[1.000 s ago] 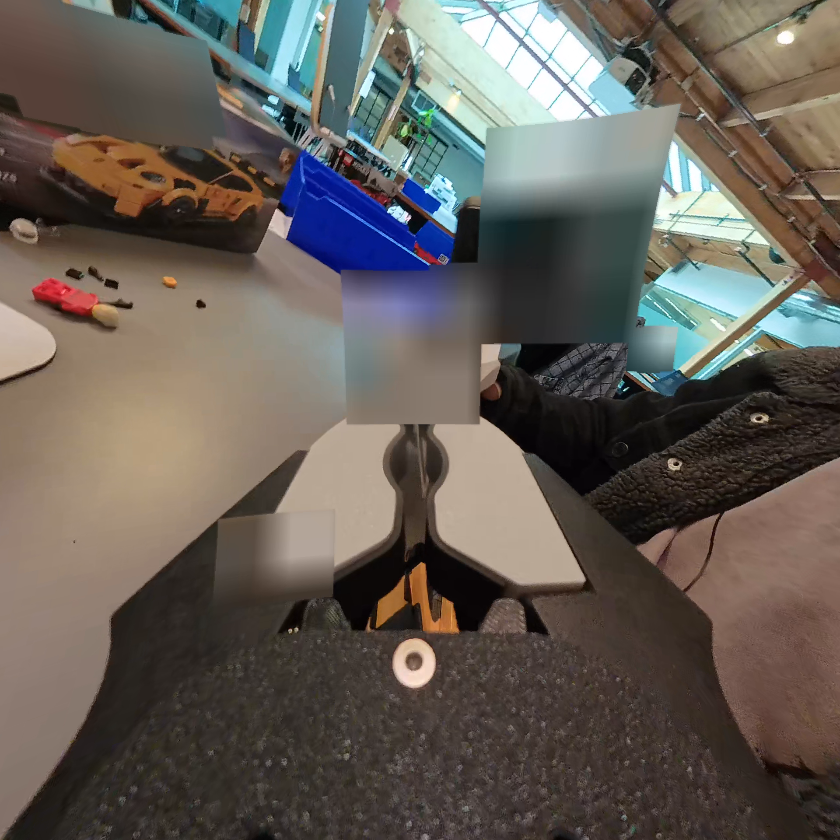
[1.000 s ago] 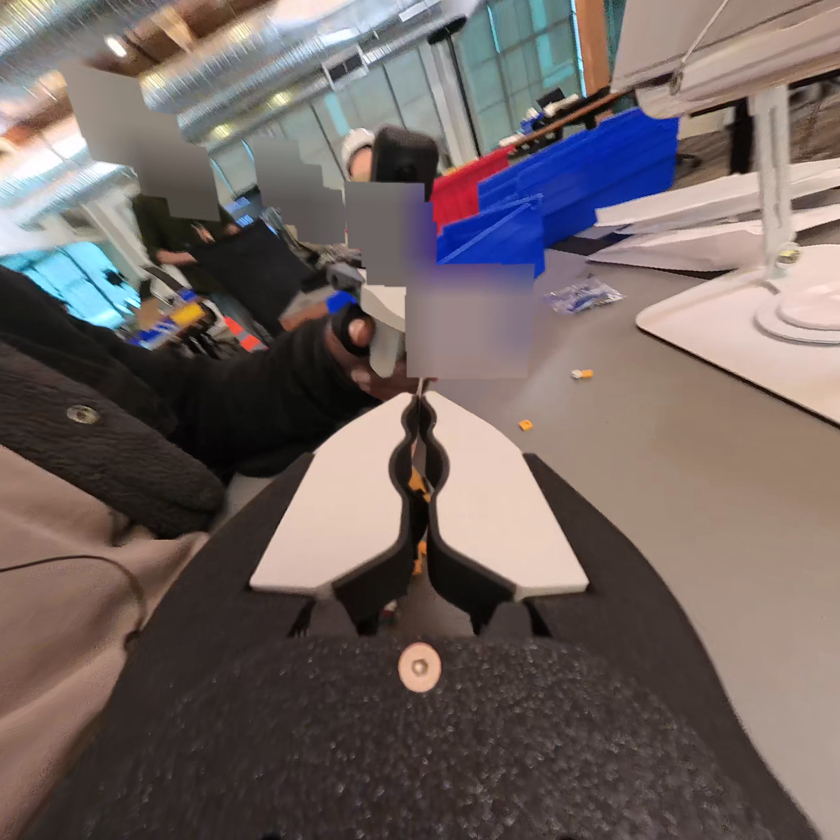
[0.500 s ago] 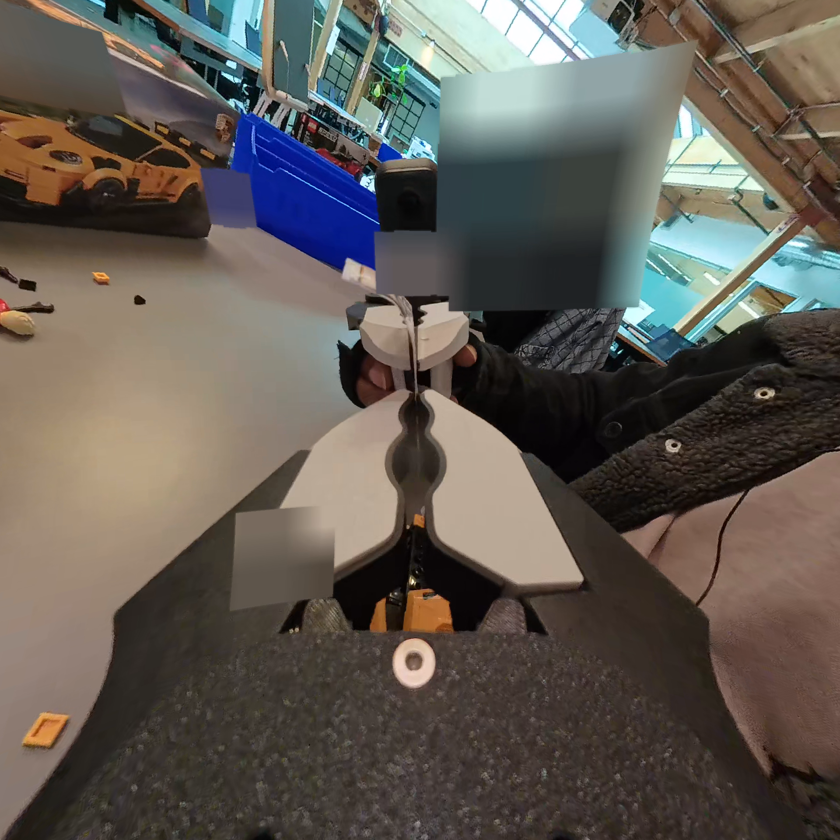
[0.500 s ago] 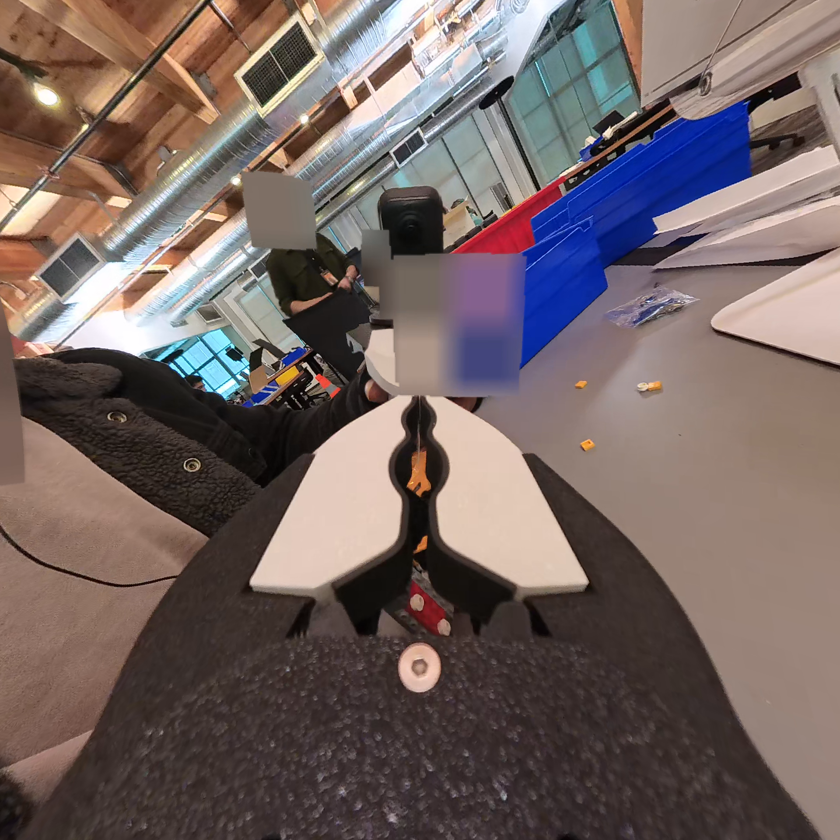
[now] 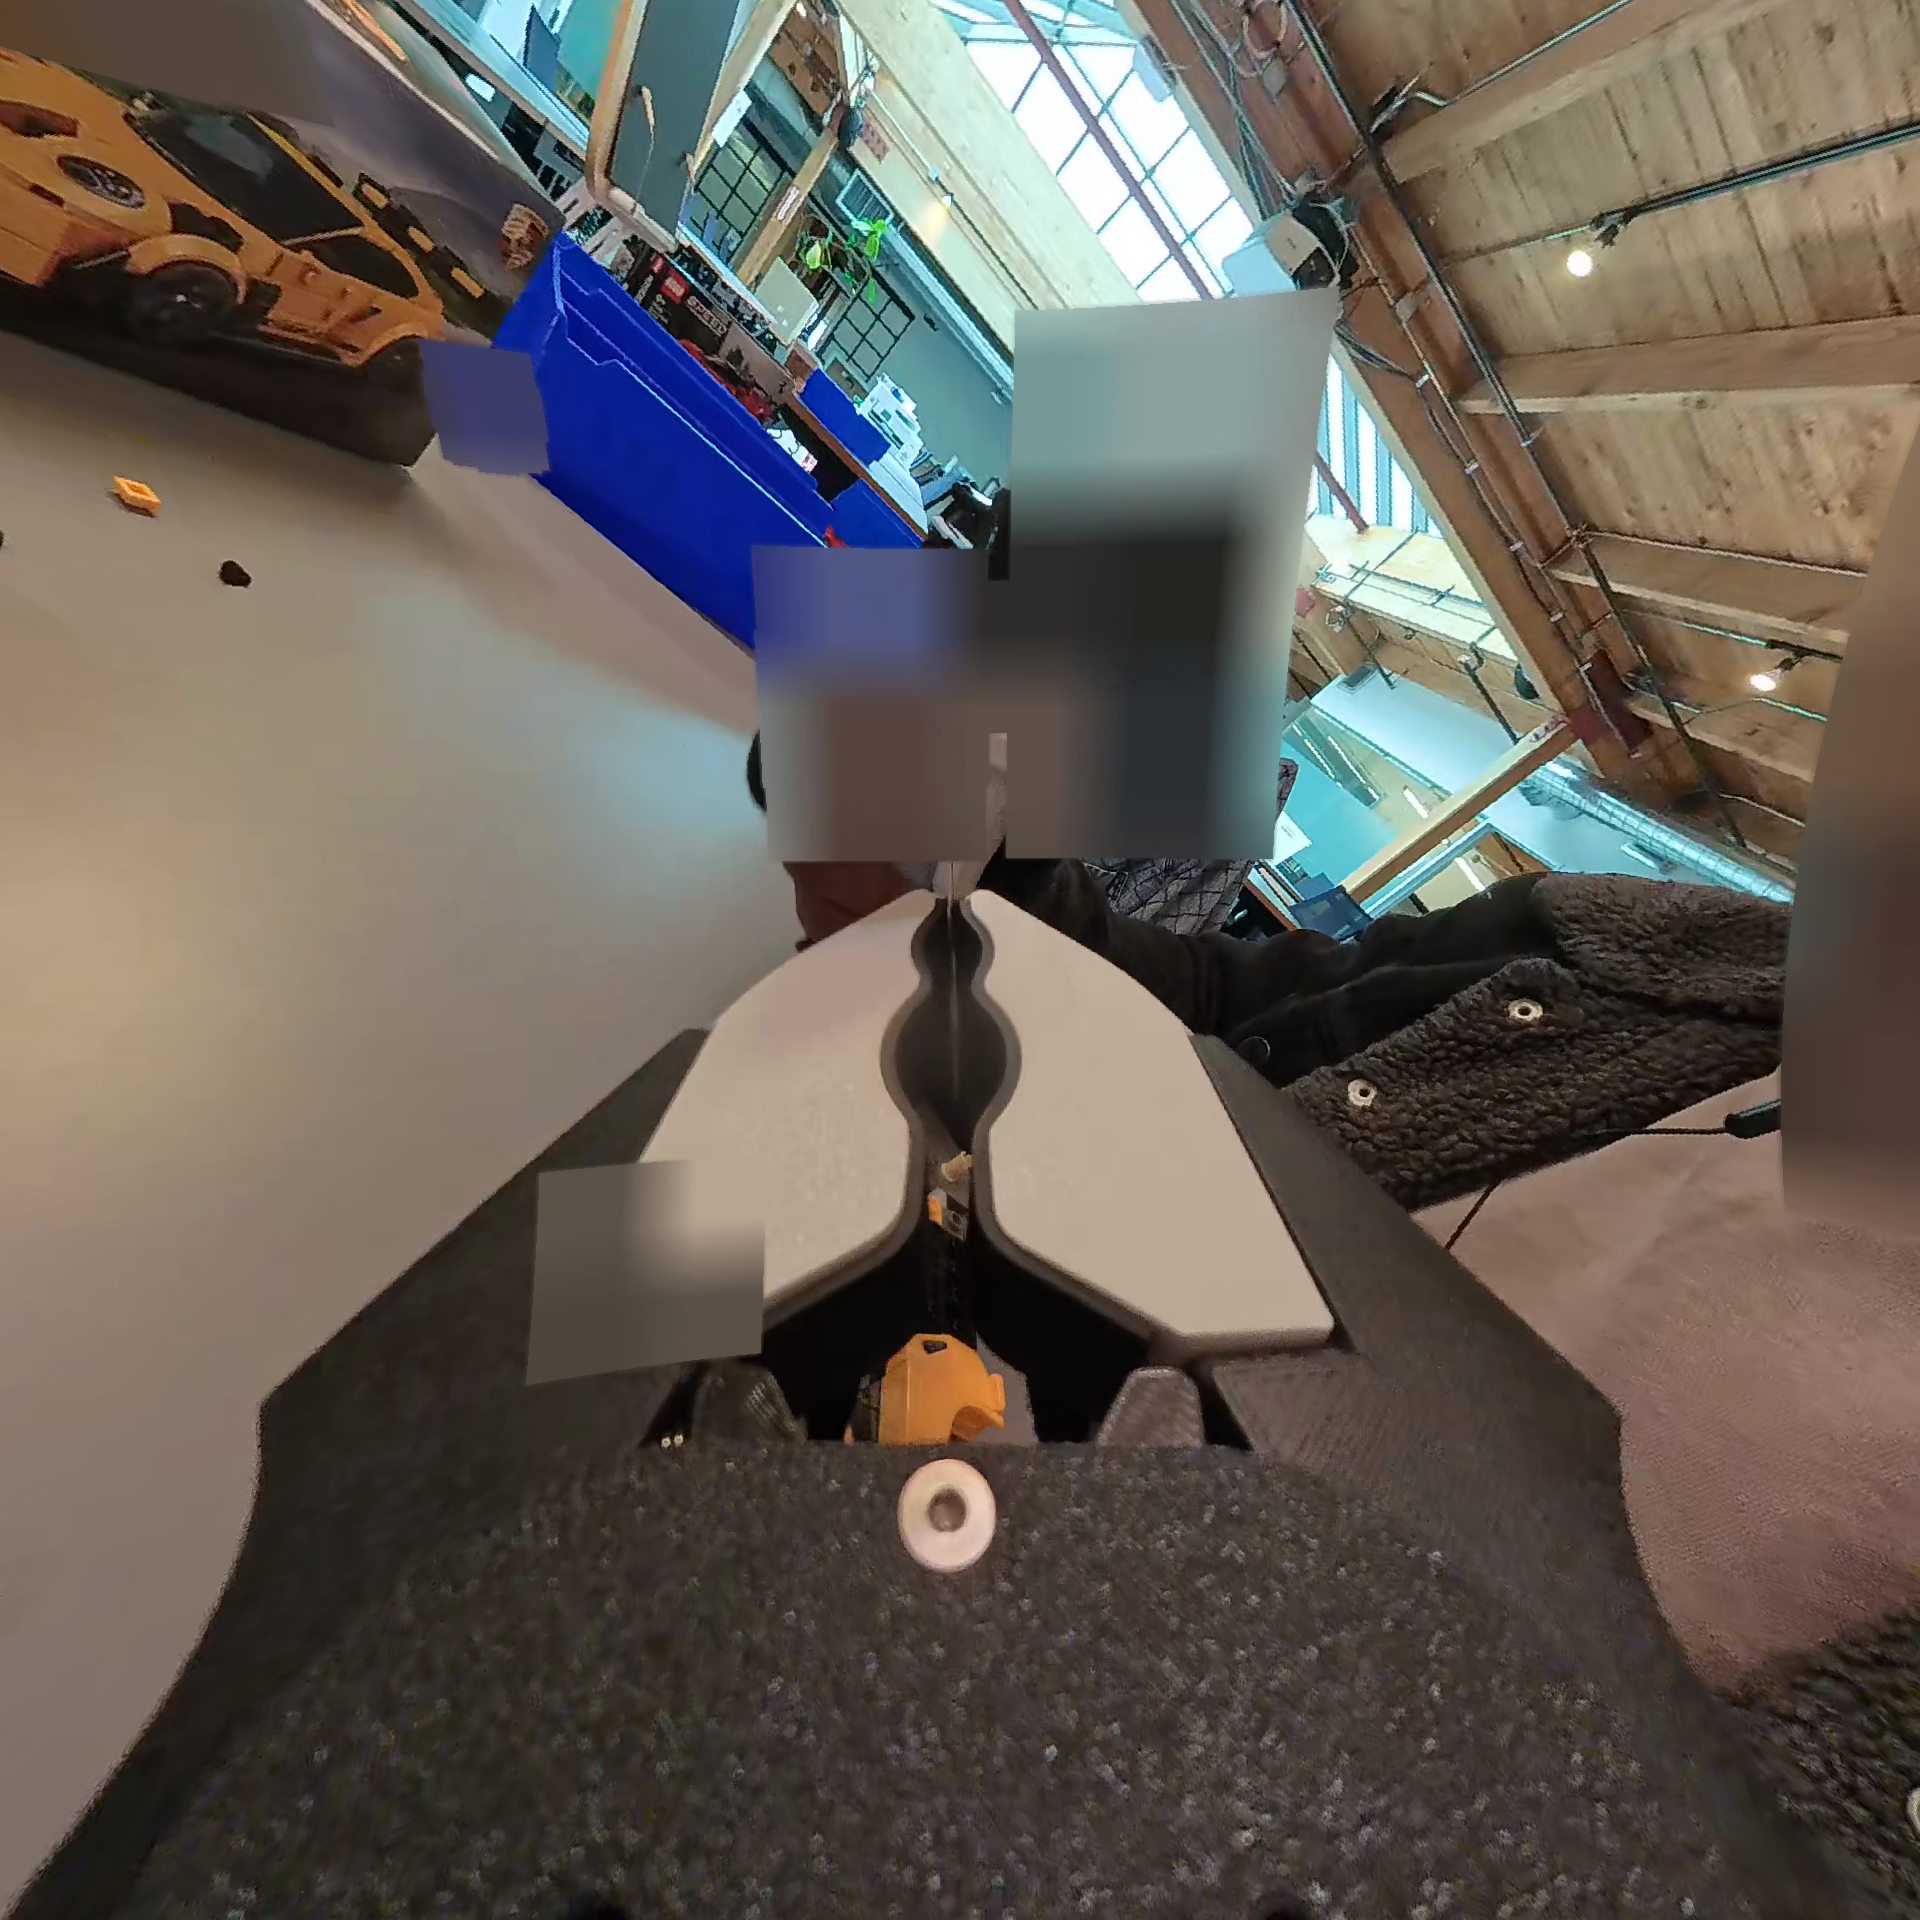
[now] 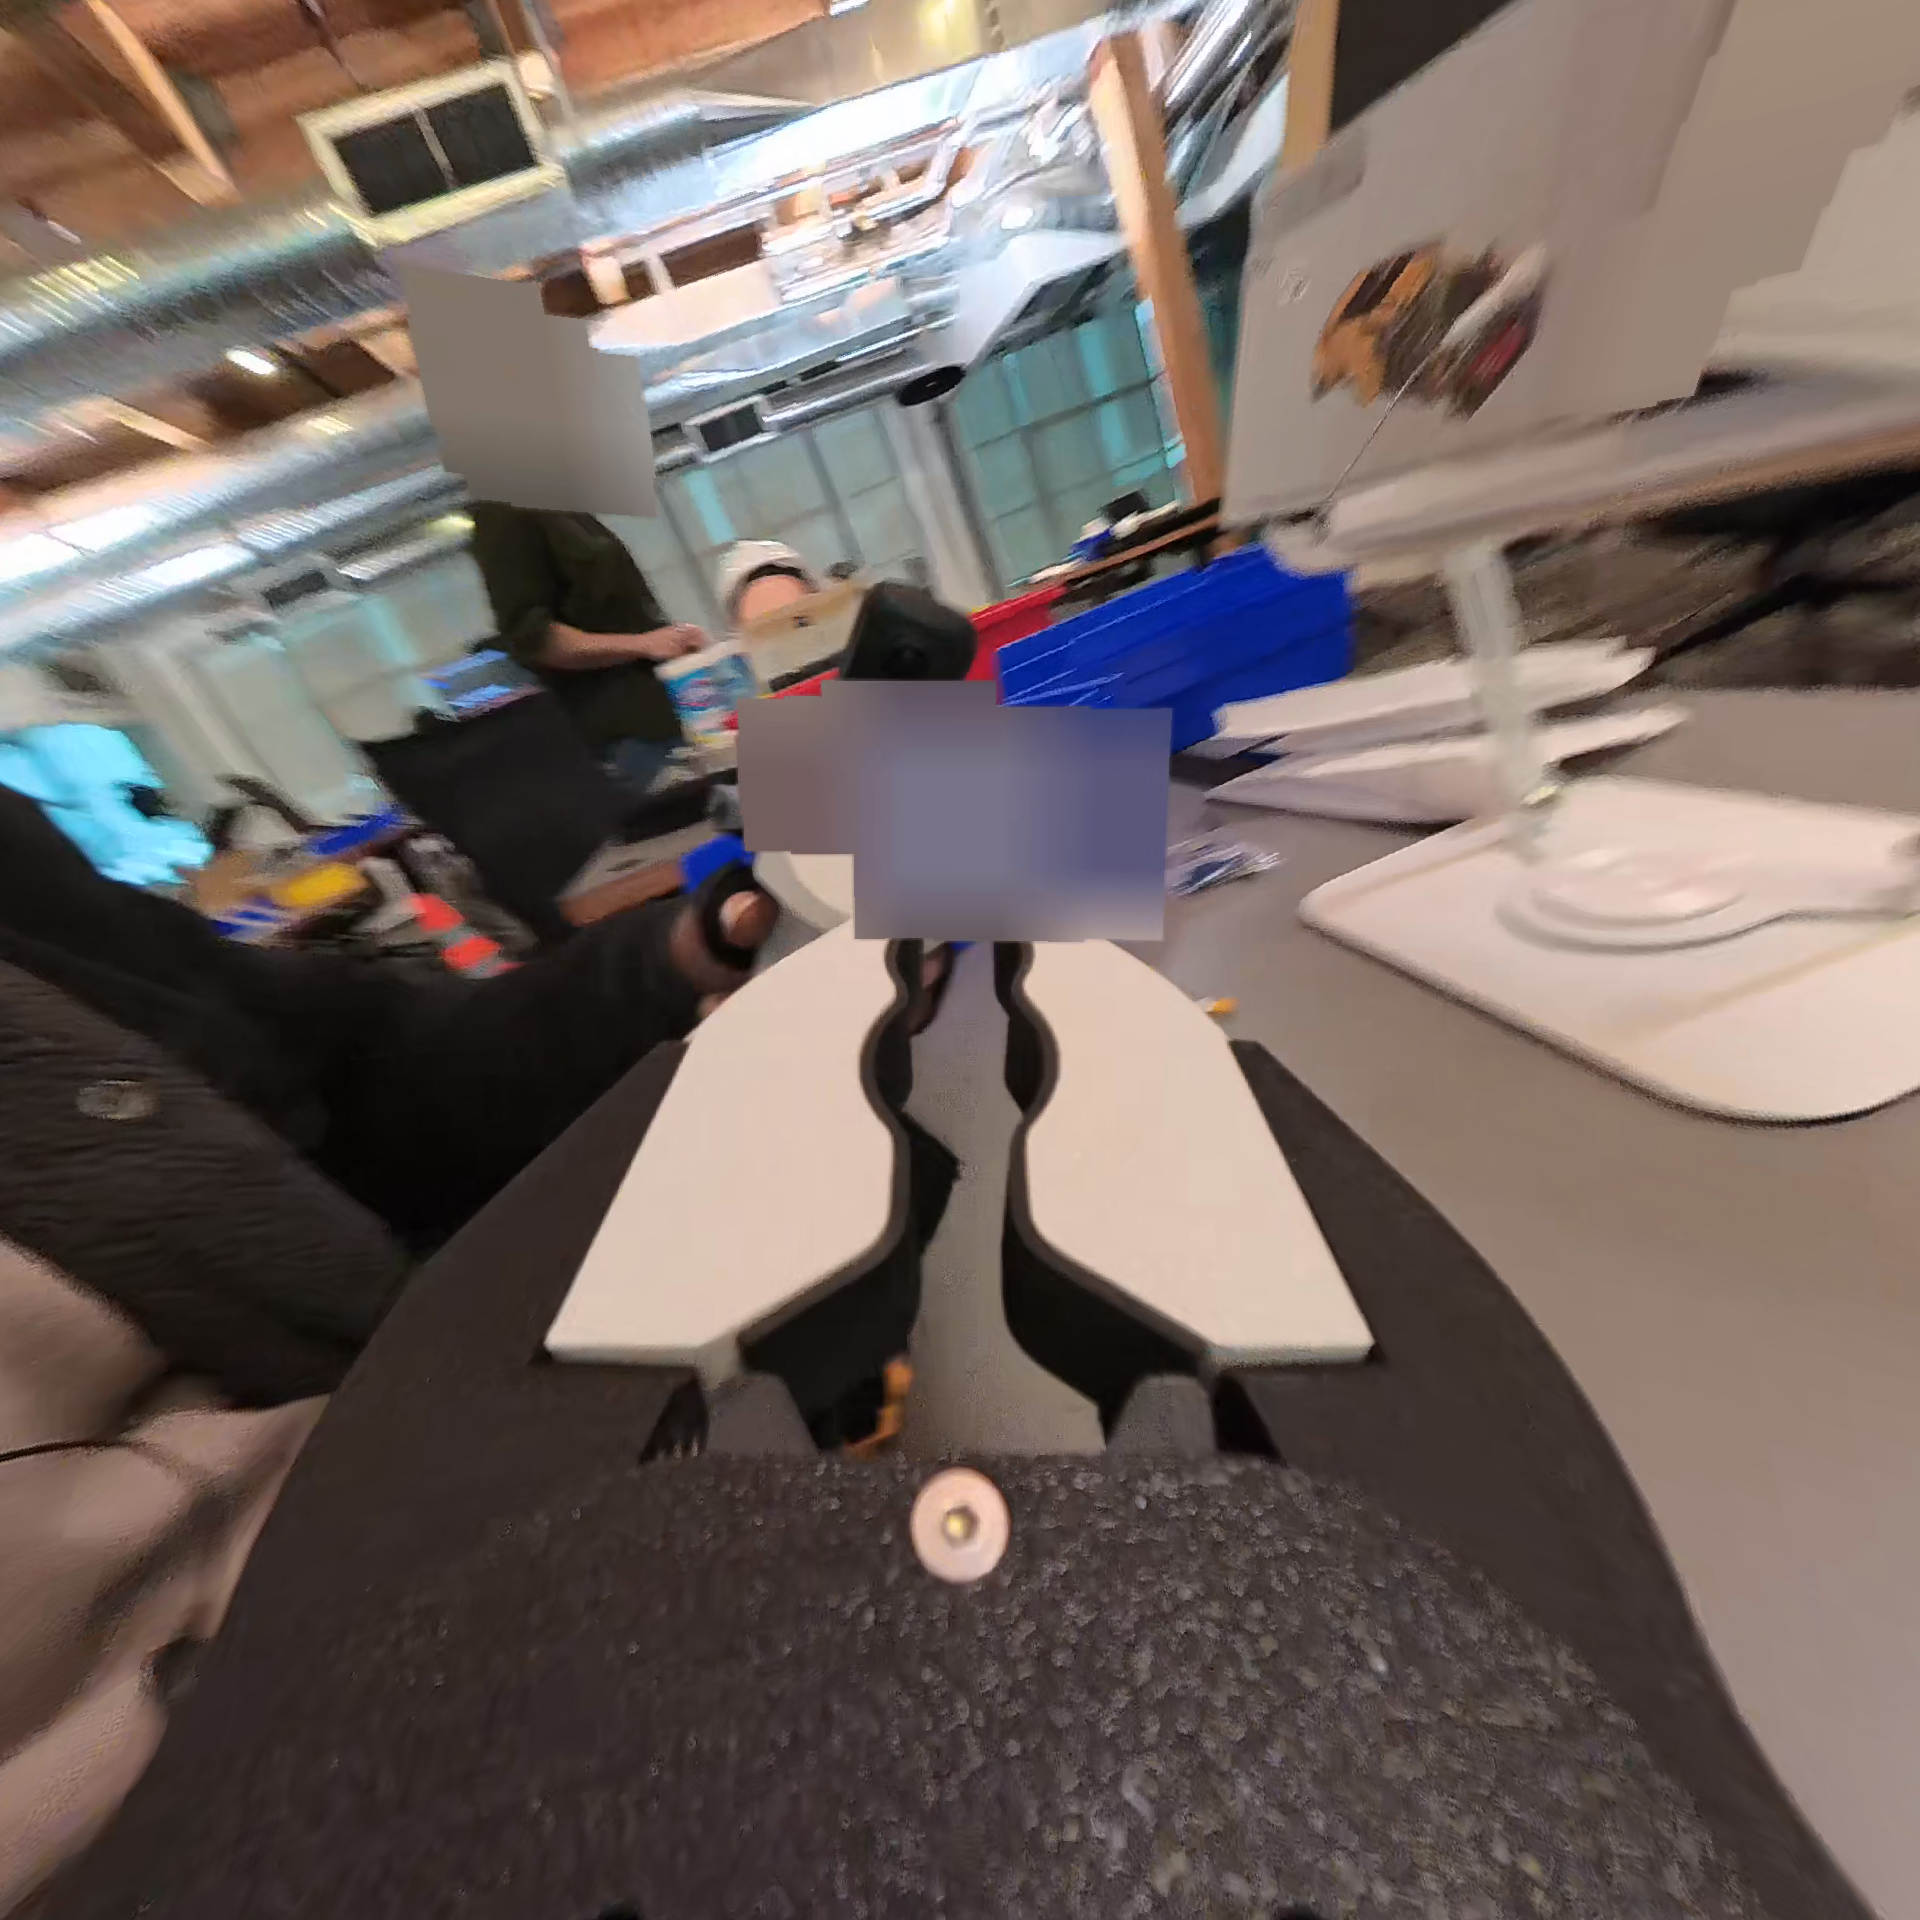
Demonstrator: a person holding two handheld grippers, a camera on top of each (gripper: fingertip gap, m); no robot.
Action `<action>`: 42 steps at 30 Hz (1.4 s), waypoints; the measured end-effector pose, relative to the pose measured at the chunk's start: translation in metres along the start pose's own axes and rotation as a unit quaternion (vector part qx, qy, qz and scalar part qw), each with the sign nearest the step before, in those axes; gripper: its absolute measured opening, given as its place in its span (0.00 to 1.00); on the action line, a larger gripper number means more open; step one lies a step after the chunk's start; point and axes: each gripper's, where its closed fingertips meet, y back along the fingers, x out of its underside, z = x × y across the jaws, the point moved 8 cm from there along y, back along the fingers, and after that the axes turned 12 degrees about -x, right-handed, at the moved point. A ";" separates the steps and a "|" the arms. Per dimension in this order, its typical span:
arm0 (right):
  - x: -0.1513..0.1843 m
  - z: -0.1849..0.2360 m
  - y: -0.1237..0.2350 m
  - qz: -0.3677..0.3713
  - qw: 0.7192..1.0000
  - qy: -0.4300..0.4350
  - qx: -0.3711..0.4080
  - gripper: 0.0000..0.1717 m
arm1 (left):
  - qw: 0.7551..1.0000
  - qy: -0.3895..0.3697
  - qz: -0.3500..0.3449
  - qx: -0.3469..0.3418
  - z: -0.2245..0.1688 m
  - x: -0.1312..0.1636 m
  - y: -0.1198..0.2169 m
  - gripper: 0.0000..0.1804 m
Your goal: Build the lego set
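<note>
My left gripper (image 5: 951, 909) is shut on a thin pale strip (image 5: 951, 997), seen edge-on, that runs through the hollows between its fingers and sticks out just past the tips. An orange and black brick-built piece (image 5: 925, 1392) shows below the fingers. My right gripper (image 6: 951, 951) is open, with only grey table showing between its fingers (image 6: 790, 1122); the view is blurred by motion. The right gripper faces the left gripper (image 6: 810, 894), held by a gloved hand (image 6: 727, 925) just beyond its tips and partly under a mosaic patch. In the left wrist view, the right gripper is hidden by mosaic patches.
A box with an orange car picture (image 5: 208, 239) and blue bins (image 5: 665, 447) stand at the back of the grey table (image 5: 312, 831). Small loose pieces (image 5: 135, 494) lie nearby. A white tray with a stand (image 6: 1662, 956) sits to the right. A dark fleece jacket (image 5: 1507, 1039) is close by. About 5 cm separates my left fingertips from my right.
My right gripper was shut on the thin strip and has opened and let go of it, while its view swung sideways. My left gripper stays shut on the strip.
</note>
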 end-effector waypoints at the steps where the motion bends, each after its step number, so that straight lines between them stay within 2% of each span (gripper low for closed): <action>1: -0.004 0.002 0.002 -0.002 0.999 0.044 0.027 0.09 | 1.000 -0.003 0.002 -0.002 0.001 0.001 0.000 0.00; 7: -0.010 0.021 -0.004 0.060 0.957 0.256 0.121 0.17 | 0.999 -0.031 0.019 -0.016 0.001 0.005 -0.003 0.00; 12: -0.001 0.031 -0.013 0.119 0.922 0.343 0.134 0.19 | 0.995 -0.090 0.030 -0.039 -0.001 0.007 -0.004 0.00; 18: 0.007 0.032 -0.019 0.150 0.918 0.347 0.120 0.22 | 0.989 -0.138 0.030 -0.046 -0.006 0.009 -0.005 0.00; 25: 0.011 0.031 -0.022 0.166 0.918 0.342 0.111 0.26 | 0.987 -0.150 0.030 -0.038 -0.009 0.009 -0.005 0.00; 31: 0.013 0.033 -0.025 0.165 0.919 0.345 0.100 0.24 | 0.986 -0.159 0.037 -0.040 -0.011 0.011 -0.006 0.00; 37: 0.006 0.043 -0.026 0.169 0.895 0.397 0.115 0.20 | 0.983 -0.165 0.051 -0.060 -0.010 0.011 -0.006 0.00; 42: 0.017 0.043 -0.033 0.214 0.885 0.401 0.102 0.19 | 0.978 -0.182 0.068 -0.072 -0.010 0.014 -0.008 0.00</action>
